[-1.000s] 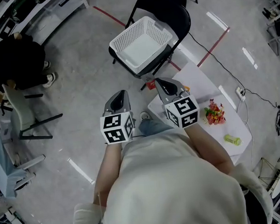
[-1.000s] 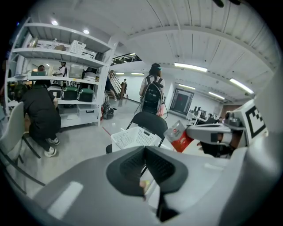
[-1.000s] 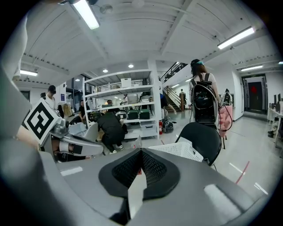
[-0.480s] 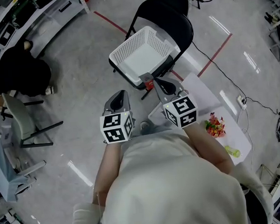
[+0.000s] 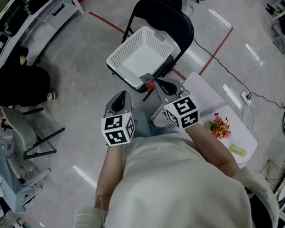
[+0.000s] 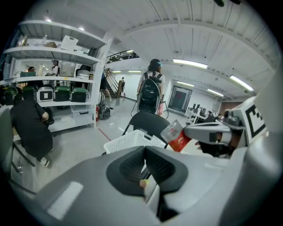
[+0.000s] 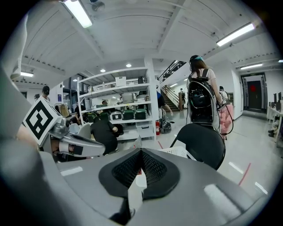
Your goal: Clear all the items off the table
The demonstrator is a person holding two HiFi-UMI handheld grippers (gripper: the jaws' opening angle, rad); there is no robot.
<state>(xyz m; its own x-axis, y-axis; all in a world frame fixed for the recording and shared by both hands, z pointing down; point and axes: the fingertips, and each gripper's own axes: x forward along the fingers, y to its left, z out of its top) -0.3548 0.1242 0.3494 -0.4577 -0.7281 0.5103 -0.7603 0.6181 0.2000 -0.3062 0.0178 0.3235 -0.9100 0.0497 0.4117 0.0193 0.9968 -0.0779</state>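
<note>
Head view, with both gripper views. A black folding chair (image 5: 174, 19) stands on the grey floor ahead of you. To its right is a small white table (image 5: 202, 91). A white mesh basket (image 5: 126, 47) sits on the chair seat, and its bottom is bare.

Your right gripper (image 5: 157, 83) points at the near corner of the basket. Its jaws are pressed together on a red and white packet (image 5: 149, 84). The packet is pinched at the very tips and sticks out ahead of them, just beside the basket's near rim. In the left gripper view it stands tilted up from the jaw ends.

Your left gripper (image 5: 123, 95) is held level beside the right one, over the floor and left of the chair. Its jaws are closed pad to pad. A small yellowish speck sits at their seam, and you cannot tell what it is.

Two items lie on the table, well apart from both sets of jaws. One is a red and green bundle (image 5: 219, 125). The other is a smaller yellow-green piece (image 5: 238, 151) nearer the table's edge.
</note>
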